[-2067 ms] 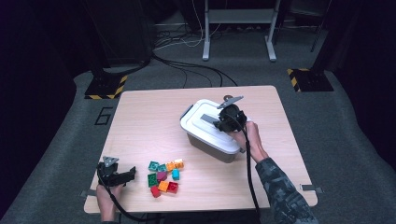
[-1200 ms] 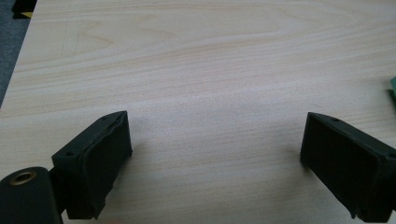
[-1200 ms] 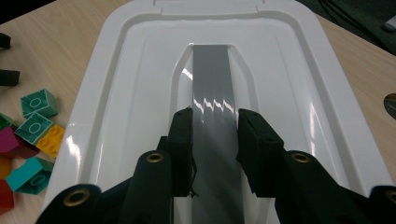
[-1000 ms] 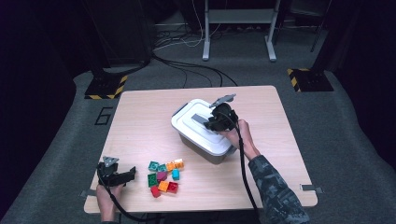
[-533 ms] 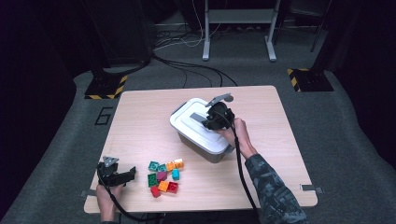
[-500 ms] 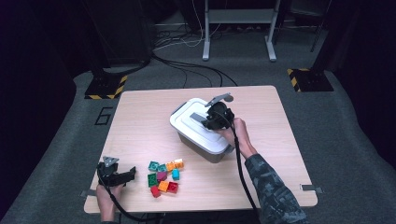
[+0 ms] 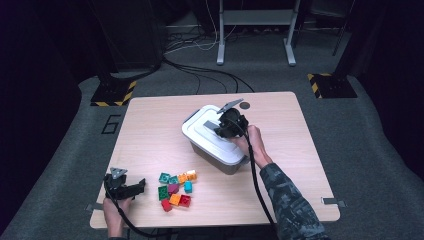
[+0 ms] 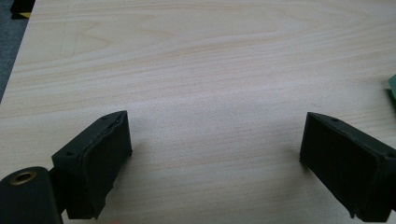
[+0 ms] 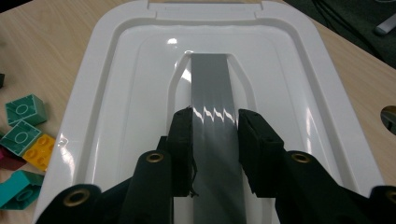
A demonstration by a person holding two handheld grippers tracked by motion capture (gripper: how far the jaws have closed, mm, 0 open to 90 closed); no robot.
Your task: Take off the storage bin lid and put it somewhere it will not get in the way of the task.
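Observation:
A grey box with a white lid stands tilted on the wooden table, right of the middle. My right gripper sits on top of it, shut on the lid's grey handle strip; the right gripper has one pad on each side of the strip. A heap of several coloured bricks lies near the front edge, and the bricks lie left of the lid. At the front left corner my left gripper rests open, and the left gripper has bare table between its jaws.
A round hole marks the tabletop behind the box. Beyond the far edge the floor carries cables and a metal stand's legs. A green brick's edge pokes in at the right of the left gripper view.
The box and the right gripper on its lid have slid a little to the left since the earliest frame. The left gripper has stayed where it was.

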